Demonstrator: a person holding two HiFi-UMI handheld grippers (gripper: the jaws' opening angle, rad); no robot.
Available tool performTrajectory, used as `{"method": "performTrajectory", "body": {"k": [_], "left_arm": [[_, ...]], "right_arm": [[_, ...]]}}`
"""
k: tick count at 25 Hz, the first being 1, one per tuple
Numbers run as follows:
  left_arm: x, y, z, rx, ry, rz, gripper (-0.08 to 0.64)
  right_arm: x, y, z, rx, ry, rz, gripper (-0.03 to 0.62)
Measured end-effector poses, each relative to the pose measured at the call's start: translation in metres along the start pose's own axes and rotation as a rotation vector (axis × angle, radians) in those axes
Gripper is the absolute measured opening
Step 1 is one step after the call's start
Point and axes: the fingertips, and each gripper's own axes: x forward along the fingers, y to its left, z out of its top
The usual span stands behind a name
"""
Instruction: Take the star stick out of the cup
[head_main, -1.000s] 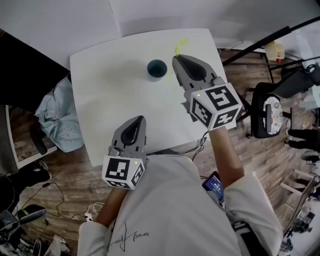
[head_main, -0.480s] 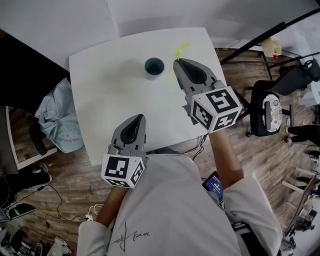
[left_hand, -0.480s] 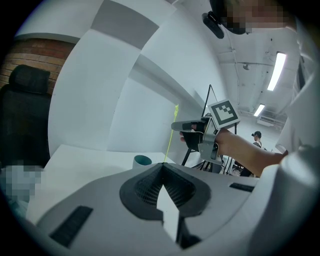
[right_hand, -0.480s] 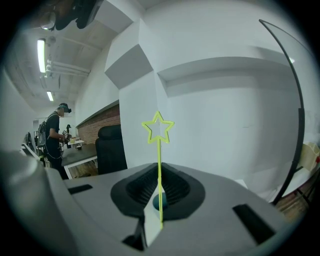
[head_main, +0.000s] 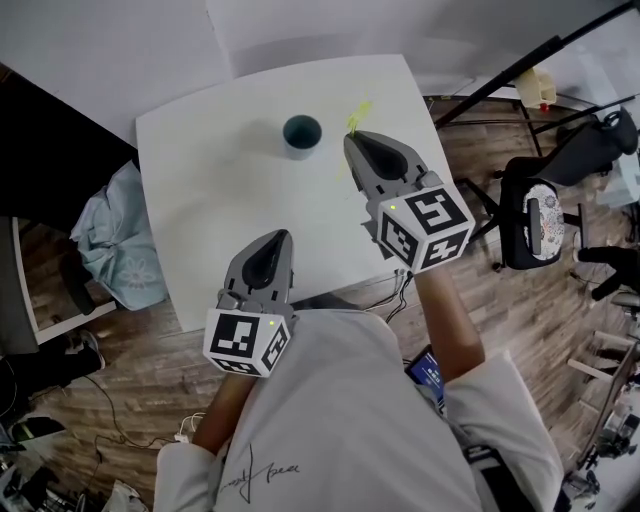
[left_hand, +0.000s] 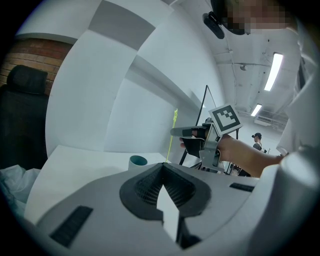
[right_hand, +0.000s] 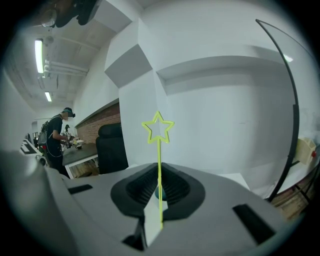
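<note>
Yellow-green star stick (right_hand: 159, 145) is pinched between the jaws of my right tongs (head_main: 351, 138), its outline star uppermost and its shaft upright. In the head view the stick sits over the far right part of the white bench (head_main: 220, 200), out of the teal cup (head_main: 302, 132) and just to its right, not touching it. The cup stands upright near the far edge of the bench, about midway along it. My left tongs (head_main: 281, 238) are over the near edge of the bench, well apart from the cup, jaws pressed together with nothing between them.
</note>
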Motion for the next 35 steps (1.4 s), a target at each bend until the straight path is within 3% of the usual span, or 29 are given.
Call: {"method": "performTrajectory", "body": {"k": [35], "left_arm": [[-0.006, -0.005, -0.001, -0.036, -0.007, -0.019, 0.003]], "right_arm": [[-0.053, 0.009, -0.062, 0.116, 0.064, -0.048, 0.028]]}}
